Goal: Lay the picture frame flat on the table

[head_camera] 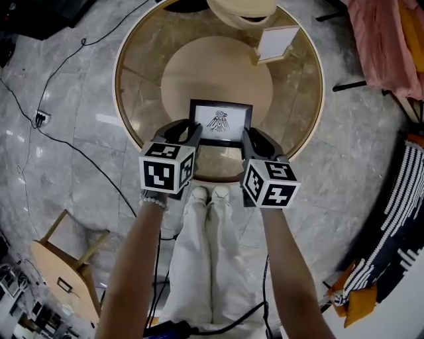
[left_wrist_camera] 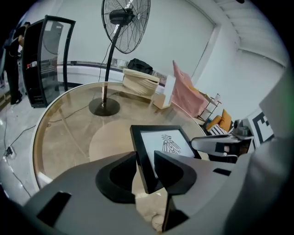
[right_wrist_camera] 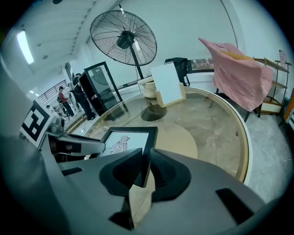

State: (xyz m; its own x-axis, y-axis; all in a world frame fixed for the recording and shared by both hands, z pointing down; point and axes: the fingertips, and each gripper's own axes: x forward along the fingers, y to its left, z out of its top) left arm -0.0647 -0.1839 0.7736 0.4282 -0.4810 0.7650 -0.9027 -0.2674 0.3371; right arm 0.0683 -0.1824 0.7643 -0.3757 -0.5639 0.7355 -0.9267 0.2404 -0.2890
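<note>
- The picture frame (head_camera: 220, 122) is black with a bird drawing on white. It sits over the near part of the round glass table (head_camera: 142, 86), just inside the rim closest to me.
- The drawing faces up and the frame leans only slightly. From these angles I can't tell whether its back is actually resting on the glass.
- My left gripper (head_camera: 187, 132) is at the frame's left edge. In the left gripper view that edge (left_wrist_camera: 142, 156) runs between the two jaws of the left gripper (left_wrist_camera: 146, 161). They stand wide apart, with a strip of the white picture showing beside the inner one, so they are not pinching it.
- My right gripper (head_camera: 250, 139) is at the frame's right edge. In the right gripper view the jaws of the right gripper (right_wrist_camera: 146, 158) are closed tight on the black border of the frame (right_wrist_camera: 126, 141).
- Both grippers are level with each other on opposite sides of the frame, with their marker cubes toward me.
- Under the glass is a round wooden disc (head_camera: 218, 66).
- At the far side of the table a white panel (head_camera: 277, 41) stands propped next to a pale woven basket (head_camera: 242, 12).
- A tall standing fan (right_wrist_camera: 123, 36) is beyond the table.
- A pink cloth (right_wrist_camera: 239, 75) is draped over something to the right.
- A wooden chair (head_camera: 63, 265) stands on the grey floor on my left.
</note>
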